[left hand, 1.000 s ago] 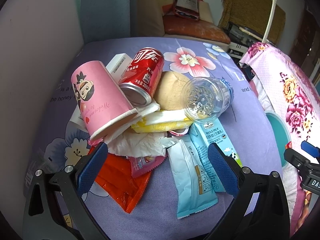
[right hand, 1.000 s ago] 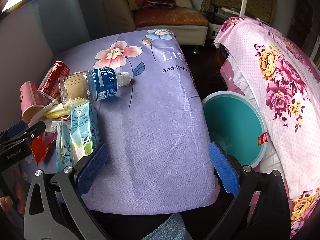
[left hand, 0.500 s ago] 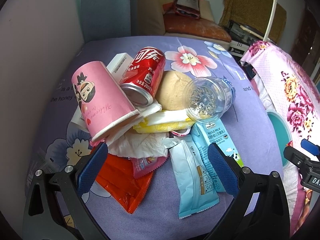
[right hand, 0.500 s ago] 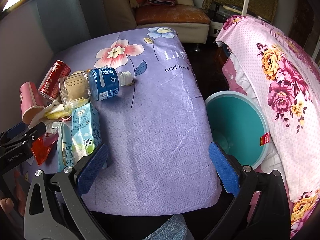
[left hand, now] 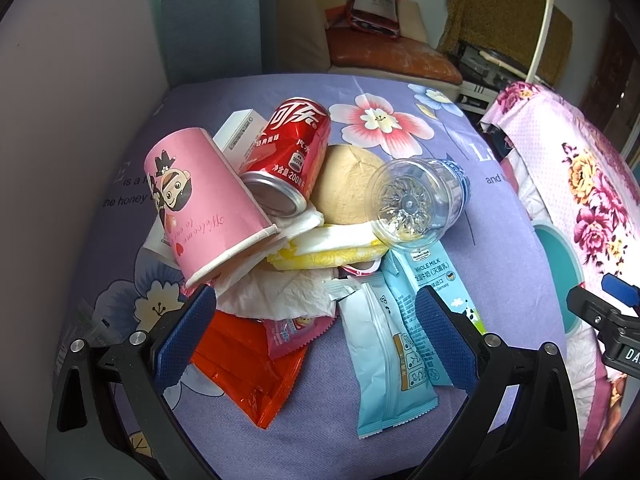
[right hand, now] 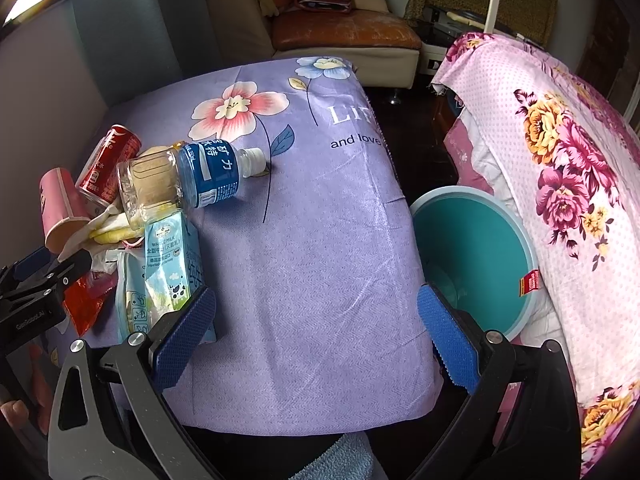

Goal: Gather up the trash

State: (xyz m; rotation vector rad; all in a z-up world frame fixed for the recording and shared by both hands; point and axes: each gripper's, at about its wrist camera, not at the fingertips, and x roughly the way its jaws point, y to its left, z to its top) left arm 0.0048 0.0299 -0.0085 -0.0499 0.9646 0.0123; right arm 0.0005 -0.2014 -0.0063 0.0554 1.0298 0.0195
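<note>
Tabletop (right hand: 320, 280): trash heaped at left side. Bin (right hand: 472, 256) off right edge, beside right gripper (right hand: 316, 336), released, empty. Left gripper (left hand: 316, 336) nearer heap, jaws spread, empty. Wrapper (left hand: 384, 356) between them, long axis pointing away.

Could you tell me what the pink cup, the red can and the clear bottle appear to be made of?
Pink cartoon-printed cup: apparently matte paper, judging by its rolled rim. Red drinks can: likely glossy aluminium, with a bare silvery end. Clear bottle with blue label: seemingly thin transparent plastic, with a moulded ribbed base.
</note>
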